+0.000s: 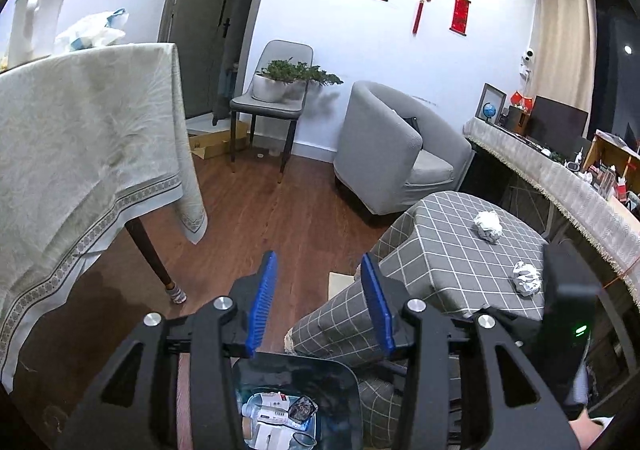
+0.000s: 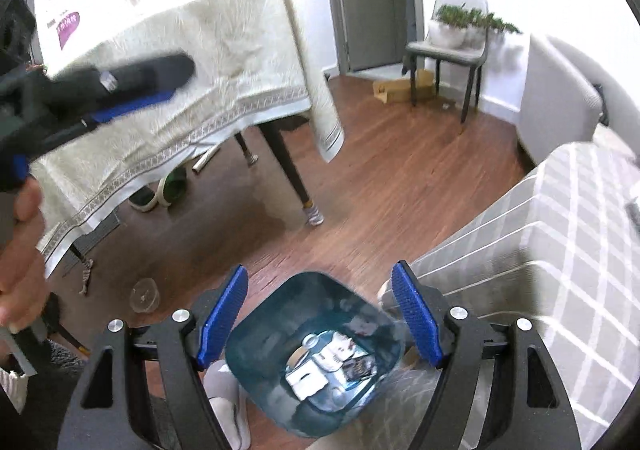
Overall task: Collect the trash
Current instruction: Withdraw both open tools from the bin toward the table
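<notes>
The left gripper (image 1: 320, 302) hangs over the near rim of a dark blue bin (image 1: 298, 402) on the wooden floor (image 1: 256, 210); its blue fingers (image 1: 262, 302) stand apart with nothing between them. The right gripper (image 2: 320, 314) is above the same bin (image 2: 312, 350), and its fingers (image 2: 416, 314) are spread wide and empty.

Just right of the bin stands a low desk (image 1: 440, 262) under a grey checked cloth that drapes down to the floor and brushes the bin's side. To the left a taller desk (image 1: 80, 138) with a pale cloth overhangs; its dark leg (image 1: 152, 254) ends in a sock-like foot cover. Between the two lies an open strip of floor running to the far wall, where a chair (image 1: 268, 106) with a potted plant and a grey armchair (image 1: 396, 154) sit. A long counter (image 1: 560, 178) borders the far right side.

The trash: two crumpled balls of white paper lie well apart on the checked desk, one farther (image 1: 488, 225) and one nearer (image 1: 527, 277), close to its right edge. The bin already holds a plastic bottle, white cartons and a dark wrapper. A clear plastic cup (image 2: 145, 295) lies on the floor left of the bin.
</notes>
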{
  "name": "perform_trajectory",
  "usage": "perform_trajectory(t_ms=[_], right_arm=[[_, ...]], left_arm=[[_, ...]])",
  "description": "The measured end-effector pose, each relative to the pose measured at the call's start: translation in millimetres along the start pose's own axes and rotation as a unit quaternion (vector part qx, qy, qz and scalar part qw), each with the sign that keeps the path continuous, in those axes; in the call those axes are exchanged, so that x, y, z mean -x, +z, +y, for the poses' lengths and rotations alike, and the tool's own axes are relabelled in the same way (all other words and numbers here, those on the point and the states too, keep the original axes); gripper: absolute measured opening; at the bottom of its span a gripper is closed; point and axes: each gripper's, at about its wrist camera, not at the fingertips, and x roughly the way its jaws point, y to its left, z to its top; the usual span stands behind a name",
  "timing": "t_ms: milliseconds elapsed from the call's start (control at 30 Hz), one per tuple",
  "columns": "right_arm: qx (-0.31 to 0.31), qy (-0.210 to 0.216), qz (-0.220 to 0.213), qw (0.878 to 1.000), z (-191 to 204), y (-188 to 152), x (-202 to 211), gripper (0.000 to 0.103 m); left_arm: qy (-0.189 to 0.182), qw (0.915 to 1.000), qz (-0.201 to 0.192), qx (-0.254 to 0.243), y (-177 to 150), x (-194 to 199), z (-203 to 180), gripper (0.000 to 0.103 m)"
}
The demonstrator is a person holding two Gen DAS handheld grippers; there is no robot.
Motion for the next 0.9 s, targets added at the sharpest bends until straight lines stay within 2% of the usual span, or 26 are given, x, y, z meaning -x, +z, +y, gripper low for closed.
perform_trajectory(t_ms=[333, 633, 733, 900], right_arm=[[-0.018, -0.043, -0.039, 0.998, -44, -3, 44, 0.079], [-0.045, -0.069, -0.049, 0.995, -90, -12, 73, 0.082], [-0.054, -0.08, -0.051, 0.994, -107, -16, 82, 0.083], [-0.065, -0.1, -0.053, 0.991, -132, -22, 96, 0.086]], left_arm=[[-0.005, 0.9996, 0.014, -0.022, -2, -29, -39, 0.057], [-0.018, 0.9988, 0.028, -0.037, -4, -57, -77, 0.068], [-0.022, 0.9984, 0.031, -0.042, -4, -66, -89, 0.074], [-0.029, 0.9974, 0.04, -0.052, -7, -80, -107, 0.074]])
